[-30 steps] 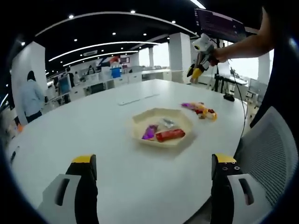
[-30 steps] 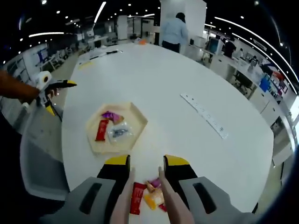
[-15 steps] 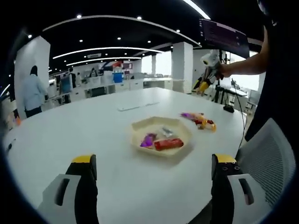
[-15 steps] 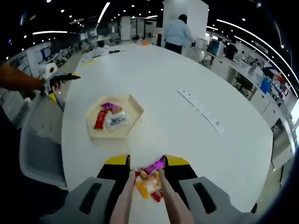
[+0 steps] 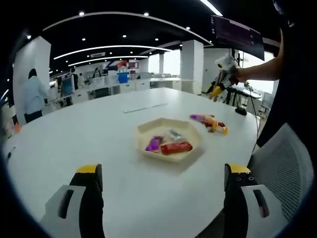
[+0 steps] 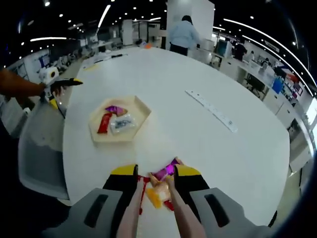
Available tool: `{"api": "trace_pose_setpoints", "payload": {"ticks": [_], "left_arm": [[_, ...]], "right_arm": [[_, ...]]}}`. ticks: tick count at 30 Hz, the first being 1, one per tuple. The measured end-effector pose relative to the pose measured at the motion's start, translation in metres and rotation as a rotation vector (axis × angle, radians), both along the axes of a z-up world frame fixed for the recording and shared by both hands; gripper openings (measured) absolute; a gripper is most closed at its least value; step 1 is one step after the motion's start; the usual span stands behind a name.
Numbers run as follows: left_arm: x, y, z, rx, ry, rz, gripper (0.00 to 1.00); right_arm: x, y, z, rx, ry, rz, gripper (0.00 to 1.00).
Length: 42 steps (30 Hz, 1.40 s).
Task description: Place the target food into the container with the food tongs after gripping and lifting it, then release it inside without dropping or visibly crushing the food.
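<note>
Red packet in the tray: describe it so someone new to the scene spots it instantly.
On the big white round table sits a beige hexagonal tray. Inside it, the red packet lies along one edge, beside a clear wrapper and a purple one. It is the tray's one long, solid red piece.

A pale beige hexagonal tray (image 6: 139, 119) on the plain white round table (image 6: 198, 144) holds a red wrapper (image 5: 173, 147), a purple wrapper (image 5: 152, 144) and a clear silvery packet (image 6: 123, 123). The loose snack packets (image 6: 161, 186) are orange, purple and red. The black gripper jaws have yellow tips.
</note>
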<state>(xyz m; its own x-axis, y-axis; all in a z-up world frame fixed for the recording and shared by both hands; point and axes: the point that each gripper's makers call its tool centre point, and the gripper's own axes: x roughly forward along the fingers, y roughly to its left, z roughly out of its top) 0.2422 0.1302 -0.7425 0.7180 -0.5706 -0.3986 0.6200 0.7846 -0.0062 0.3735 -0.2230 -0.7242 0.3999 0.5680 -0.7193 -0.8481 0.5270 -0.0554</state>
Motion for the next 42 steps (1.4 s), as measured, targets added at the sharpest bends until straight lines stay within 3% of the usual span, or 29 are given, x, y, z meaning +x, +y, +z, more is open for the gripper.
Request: {"api": "trace_pose_setpoints", "payload": {"ticks": [4, 6, 24, 34, 42], "left_arm": [[-0.002, -0.006, -0.003, -0.005, 0.018, -0.012, 1.00], [-0.005, -0.012, -0.006, -0.001, 0.055, -0.023, 1.00], [-0.002, -0.006, -0.006, 0.004, 0.050, -0.023, 1.00], [0.005, 0.012, -0.024, 0.001, 0.054, -0.026, 1.00], [0.004, 0.011, -0.026, 0.003, 0.059, -0.026, 1.00]], "right_arm": [[-0.004, -0.004, -0.009, -0.022, -0.009, 0.014, 0.28], [-0.008, -0.004, -0.014, -0.016, -0.002, 0.016, 0.28], [-0.033, -0.005, -0.060, 0.003, 0.034, 0.004, 0.28], [-0.042, 0.001, -0.088, -0.019, 0.070, -0.002, 0.28], [-0.043, 0.001, -0.104, -0.052, 0.072, 0.005, 0.28]]}}
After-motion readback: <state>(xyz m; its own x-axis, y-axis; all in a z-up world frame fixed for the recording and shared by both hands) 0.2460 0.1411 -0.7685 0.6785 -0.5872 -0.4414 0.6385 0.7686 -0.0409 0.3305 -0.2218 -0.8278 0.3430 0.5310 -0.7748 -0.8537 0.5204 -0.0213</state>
